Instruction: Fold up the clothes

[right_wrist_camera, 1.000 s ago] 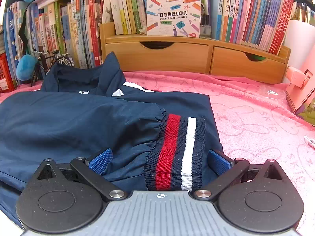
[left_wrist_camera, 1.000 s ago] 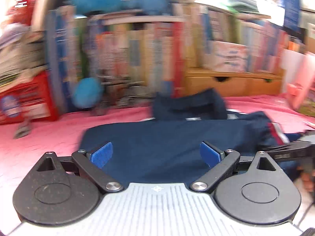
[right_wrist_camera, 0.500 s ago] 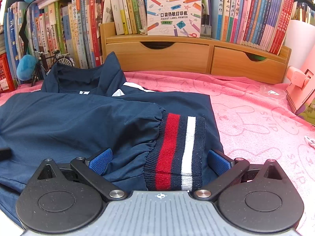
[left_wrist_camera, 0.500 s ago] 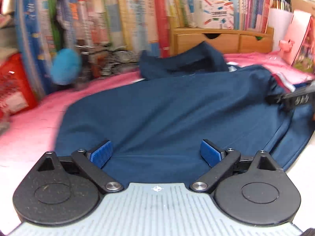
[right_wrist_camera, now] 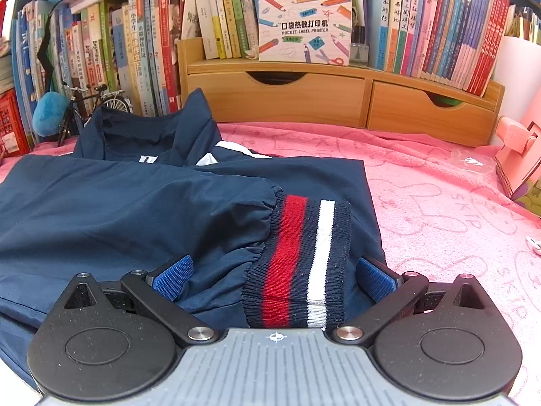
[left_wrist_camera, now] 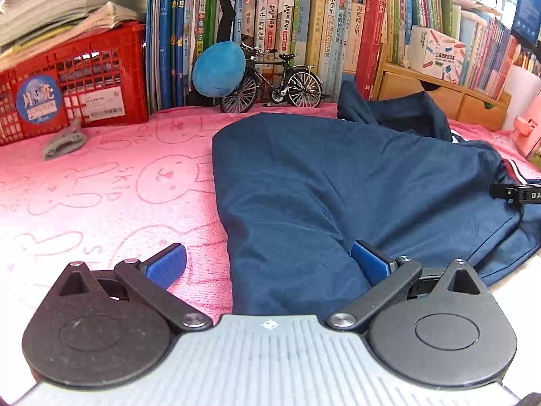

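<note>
Spreading the left gripper (left_wrist_camera: 268, 264), whose jaws have just been opening and stand apart over the navy jacket's (left_wrist_camera: 355, 182) left edge at six o'clock, we should pinch only this edge while the right gripper (right_wrist_camera: 274, 279), also apart, straddles the striped cuff (right_wrist_camera: 297, 264).

Each tool, left tool (left_wrist_camera: 268, 264) and right tool (right_wrist_camera: 274, 275), has a ribbed grey housing, two black round discs, silver-screwed black links and blue textured pads (left_wrist_camera: 167, 265).
</note>
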A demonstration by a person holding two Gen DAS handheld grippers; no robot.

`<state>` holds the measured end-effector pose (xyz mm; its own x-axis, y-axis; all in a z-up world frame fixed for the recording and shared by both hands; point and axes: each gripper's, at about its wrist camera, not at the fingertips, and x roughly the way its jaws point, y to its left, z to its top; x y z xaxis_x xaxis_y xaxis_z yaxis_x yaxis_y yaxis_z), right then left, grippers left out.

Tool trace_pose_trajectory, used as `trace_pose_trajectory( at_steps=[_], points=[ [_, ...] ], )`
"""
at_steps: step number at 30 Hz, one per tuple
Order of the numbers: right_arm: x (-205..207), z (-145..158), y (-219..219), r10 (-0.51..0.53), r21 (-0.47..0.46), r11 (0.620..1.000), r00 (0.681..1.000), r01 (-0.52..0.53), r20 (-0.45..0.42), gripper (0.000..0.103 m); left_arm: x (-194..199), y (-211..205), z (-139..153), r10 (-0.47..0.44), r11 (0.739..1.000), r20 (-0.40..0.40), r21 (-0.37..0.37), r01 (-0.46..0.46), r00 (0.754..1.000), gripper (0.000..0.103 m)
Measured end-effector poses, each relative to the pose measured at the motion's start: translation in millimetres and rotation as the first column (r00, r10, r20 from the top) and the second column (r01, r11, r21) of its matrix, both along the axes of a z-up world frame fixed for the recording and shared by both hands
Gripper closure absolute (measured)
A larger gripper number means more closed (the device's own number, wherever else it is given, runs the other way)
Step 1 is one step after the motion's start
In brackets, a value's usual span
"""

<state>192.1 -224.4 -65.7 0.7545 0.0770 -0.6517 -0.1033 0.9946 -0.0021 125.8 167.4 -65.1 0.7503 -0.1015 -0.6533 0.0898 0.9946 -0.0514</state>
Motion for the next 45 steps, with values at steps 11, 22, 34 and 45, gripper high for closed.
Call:
trace_pose_trajectory(
  at_steps=[11, 22, 34, 45],
  points=[
    [-0.3, 0.7, -0.2, 0.002, 0.001, 1.0, 1.0, -0.002, -0.001, 0.0, 30.4, -45.0, 58.1, -0.034, 0.999, 0.153, 0.015, 0.032, 0.988, 0.005],
    [-0.2, 0.5, 0.2, 0.003, 0.003, 1.0, 1.0, -0.003, -0.002, 0.0, 79.6, -33.7, -3.7, 0.203, 0.977, -0.024, 0.074, -0.201, 0.979, 0.0],
    [-0.7, 1.4, -1.0, 0.0, -0.001, 1.0, 1.0, 0.0, -0.002, 0.0, -21.9, -63.9, 43.3, 0.085, 0.991, 0.128, 0.088, -0.097, 0.988, 0.003],
    [-126.8, 32.7, 3.8, 0.218, 0.033, 0.975, 0.975, -0.219, 0.039, 0.0, -110.7, -119.6, 27.4, -0.157, 0.98, 0.128, 0.145, 0.138, 0.979, 0.001]
  ],
)
